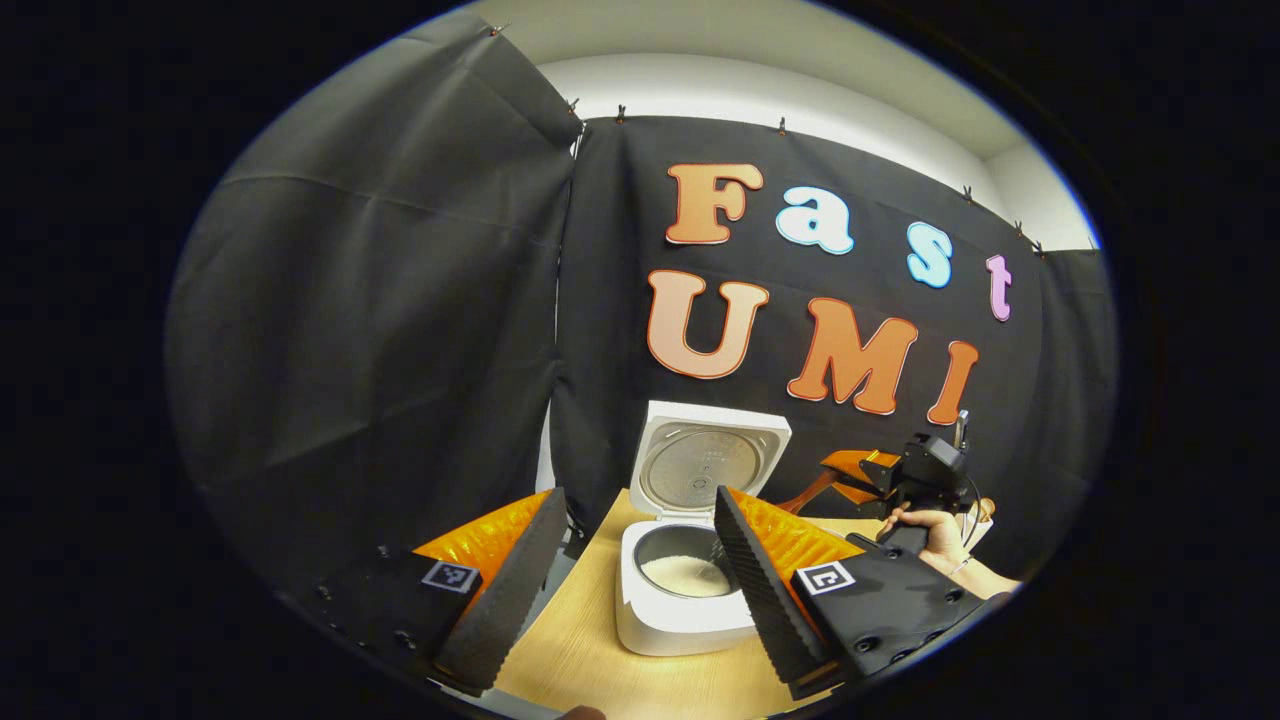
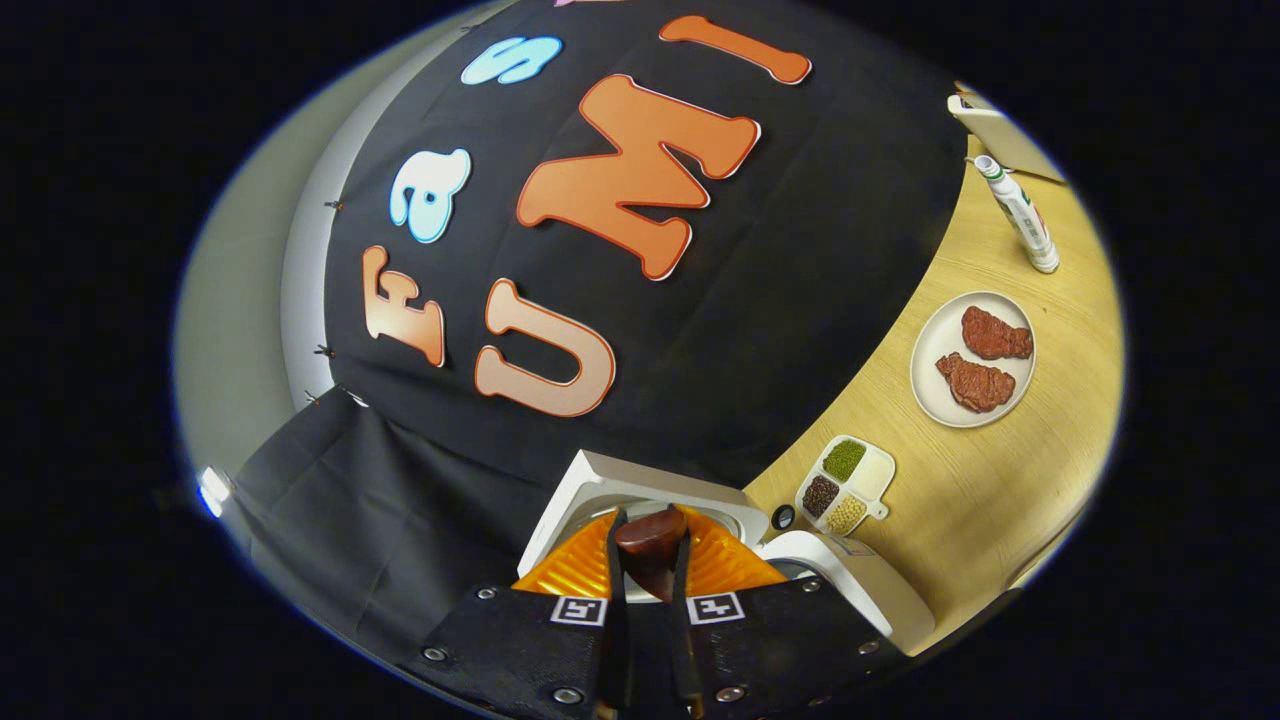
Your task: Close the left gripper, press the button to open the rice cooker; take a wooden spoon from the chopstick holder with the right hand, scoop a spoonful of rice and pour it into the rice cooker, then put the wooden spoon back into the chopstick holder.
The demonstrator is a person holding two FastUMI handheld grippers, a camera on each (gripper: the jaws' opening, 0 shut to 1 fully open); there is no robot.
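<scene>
Left gripper view: rice cooker (image 1: 690, 560) lid-up, rice inside.

The left gripper view looks from low over the table (image 1: 590, 650), straight toward the open rice cooker (image 1: 690, 560) close ahead and the back wall. The right gripper view is tipped sideways, right above the rice cooker (image 2: 640, 490). Both views share the cooker and the table (image 2: 1000, 490).

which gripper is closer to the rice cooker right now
Hard to call. The left gripper hangs open just in front of the rice cooker; the right gripper, shut on the wooden spoon, hangs just over its open lid.
</scene>
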